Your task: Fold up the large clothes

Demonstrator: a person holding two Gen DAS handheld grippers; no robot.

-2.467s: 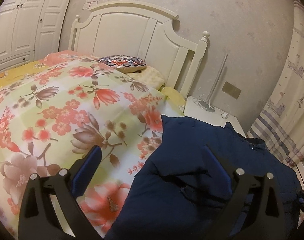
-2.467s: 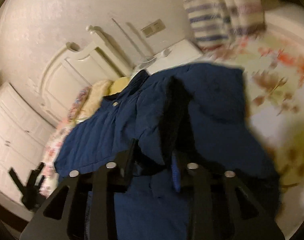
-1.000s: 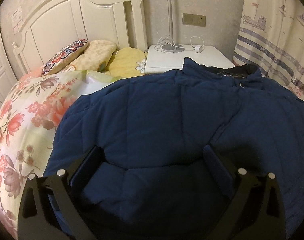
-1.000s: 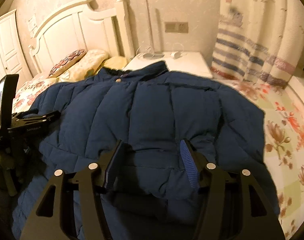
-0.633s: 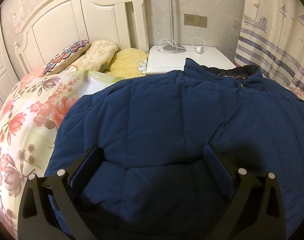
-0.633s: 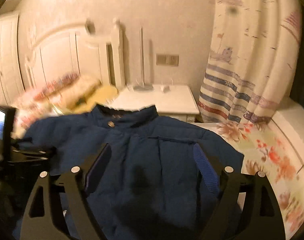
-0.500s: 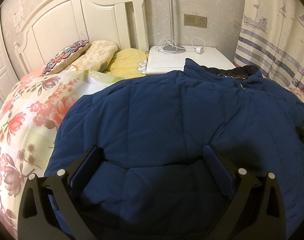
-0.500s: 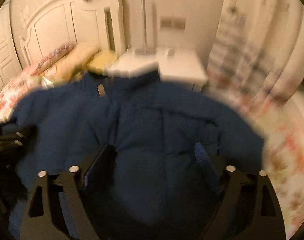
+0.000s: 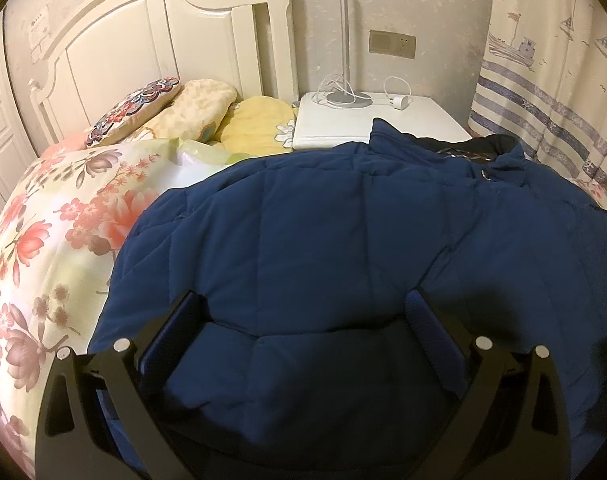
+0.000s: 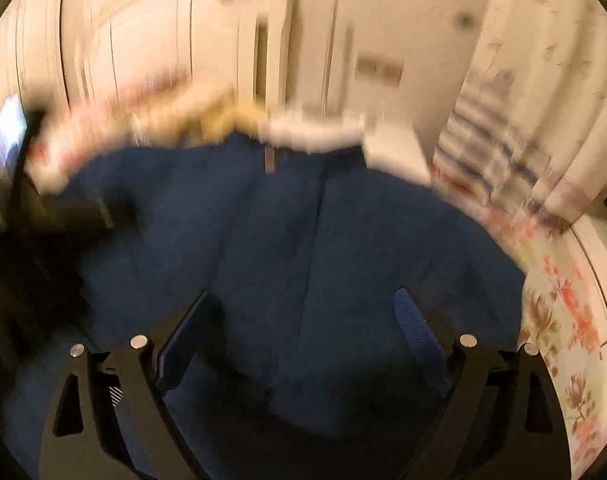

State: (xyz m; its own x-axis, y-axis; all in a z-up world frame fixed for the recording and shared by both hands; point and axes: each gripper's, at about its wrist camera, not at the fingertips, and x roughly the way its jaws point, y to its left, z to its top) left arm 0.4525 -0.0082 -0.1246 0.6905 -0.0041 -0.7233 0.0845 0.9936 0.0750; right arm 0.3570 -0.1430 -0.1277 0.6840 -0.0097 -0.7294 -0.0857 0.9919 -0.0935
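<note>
A: Right gripper point(image 10: 299, 320) first. Its jaws have just been opening and now stand spread wide, quilted fabric lying under the gap but the pads not pressing on it. The picture is smeared, so fine detail is lost.

B: And the left gripper point(image 9: 303, 320)?

A: Spread just as wide, fingers low over the hem, nothing pinched. Between them sits the puffy navy-blue quilted jacket point(image 9: 343, 240), front up, collar toward the white bedside cabinet point(image 9: 383, 120).

B: Where exactly is it lying?

A: Flat on the bed's floral pink-and-cream duvet point(image 9: 55, 240), over by the striped curtain point(image 9: 543, 100). The white headboard point(image 9: 143, 40) and the pillows are beyond it, well apart.

B: So how far along are we?

A: Early, I'd judge. The jacket looks laid out and smoothed, which is the groundwork. No crease across the body shows, and the sleeves I can't make out clearly. The folding itself, sides in and hem up to collar, seems all ahead.
</note>
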